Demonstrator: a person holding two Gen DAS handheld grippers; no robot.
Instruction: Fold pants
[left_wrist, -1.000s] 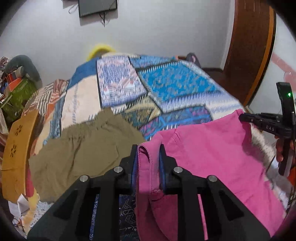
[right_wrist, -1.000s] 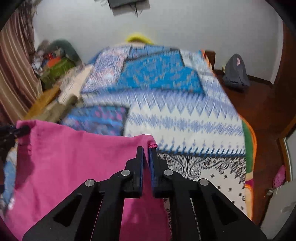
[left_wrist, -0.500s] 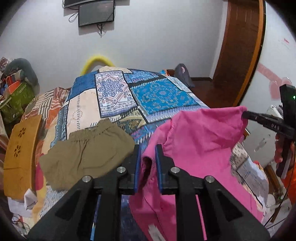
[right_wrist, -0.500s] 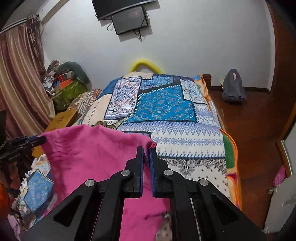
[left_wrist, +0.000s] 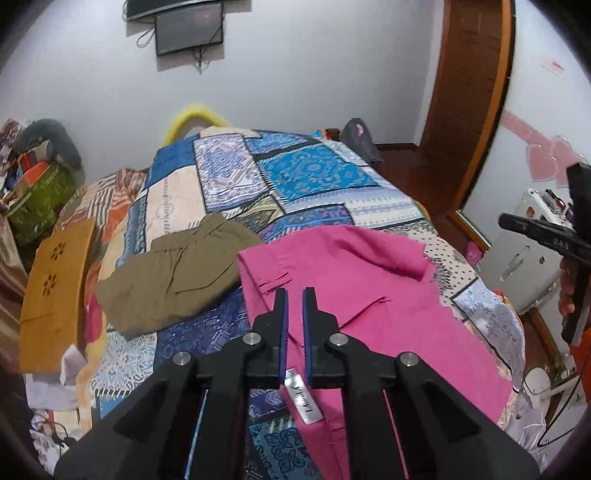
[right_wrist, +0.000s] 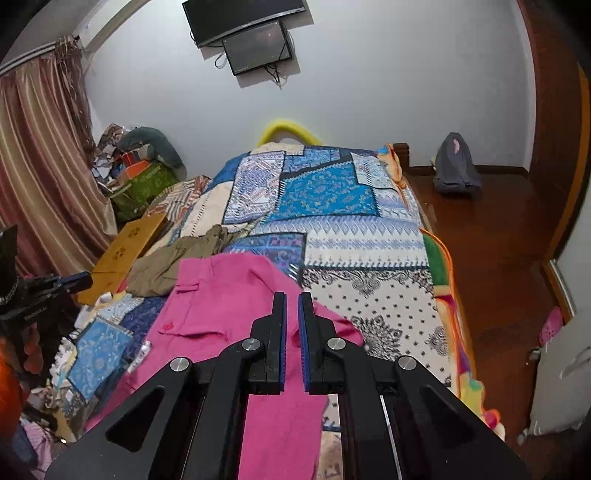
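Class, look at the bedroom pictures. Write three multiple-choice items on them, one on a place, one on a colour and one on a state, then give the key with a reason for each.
1. Where do the olive shorts lie?
A. on the floor
B. on the bed, beside the pink pants
C. hanging on the door

2. What colour are the pants nearest the grippers?
A. pink
B. black
C. white

3. How is the wall screen?
A. showing a bright picture
B. covered with a cloth
C. dark

Key:
1 B, they lie on the patchwork cover next to the pink cloth.
2 A, the cloth under both grippers is pink.
3 C, its face is dark and uncovered.
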